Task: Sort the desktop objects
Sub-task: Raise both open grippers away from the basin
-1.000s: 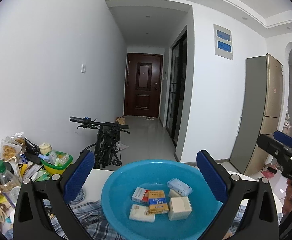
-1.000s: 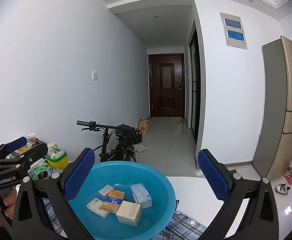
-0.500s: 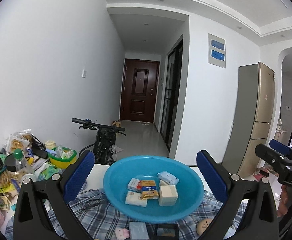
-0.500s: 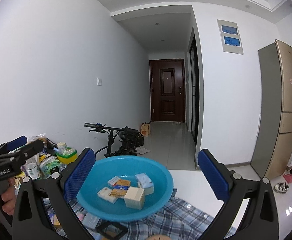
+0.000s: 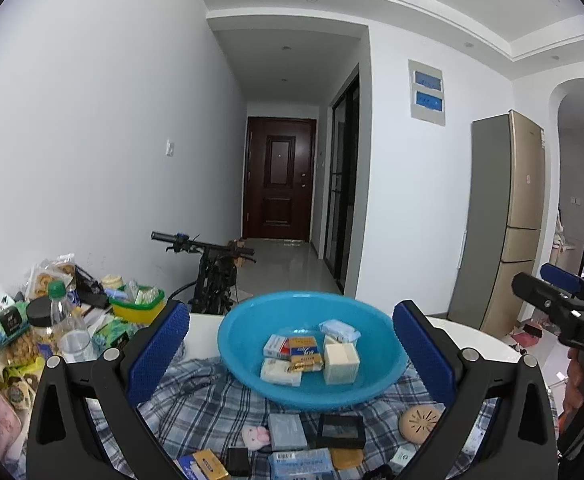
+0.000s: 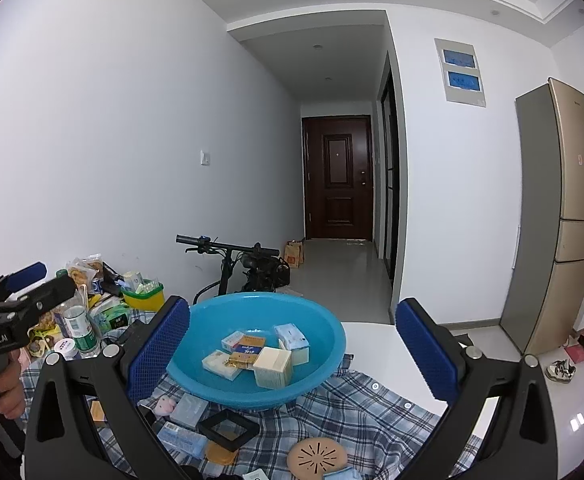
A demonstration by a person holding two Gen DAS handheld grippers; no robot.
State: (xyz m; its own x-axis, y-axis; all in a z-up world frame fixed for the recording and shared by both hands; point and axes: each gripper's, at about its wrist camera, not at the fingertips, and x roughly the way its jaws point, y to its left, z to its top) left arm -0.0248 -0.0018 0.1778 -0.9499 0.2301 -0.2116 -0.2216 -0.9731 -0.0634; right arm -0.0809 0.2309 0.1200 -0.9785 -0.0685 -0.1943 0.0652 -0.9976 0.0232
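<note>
The round blue plastic basin [image 5: 312, 360] sits on the checked cloth [image 5: 207, 400] covering the tabletop and already holds several small boxes. Loose items lie in front of it, so sorting looks part done. Both the left gripper [image 5: 292, 356] and right gripper [image 6: 292, 356] are spread wide and empty. The next move calls for lowering onto one near item, perhaps the black square frame [image 6: 229, 428]. The nearest objects are cut off by the bottom edge.

A lived-in flat: a hallway leads to a dark brown front door [image 5: 279, 178], a bicycle [image 6: 247, 266] leans by the wall, a tall fridge [image 6: 560, 216] stands at the right, and shoes [image 6: 560, 370] (one pair) lie on the tiled floor.
</note>
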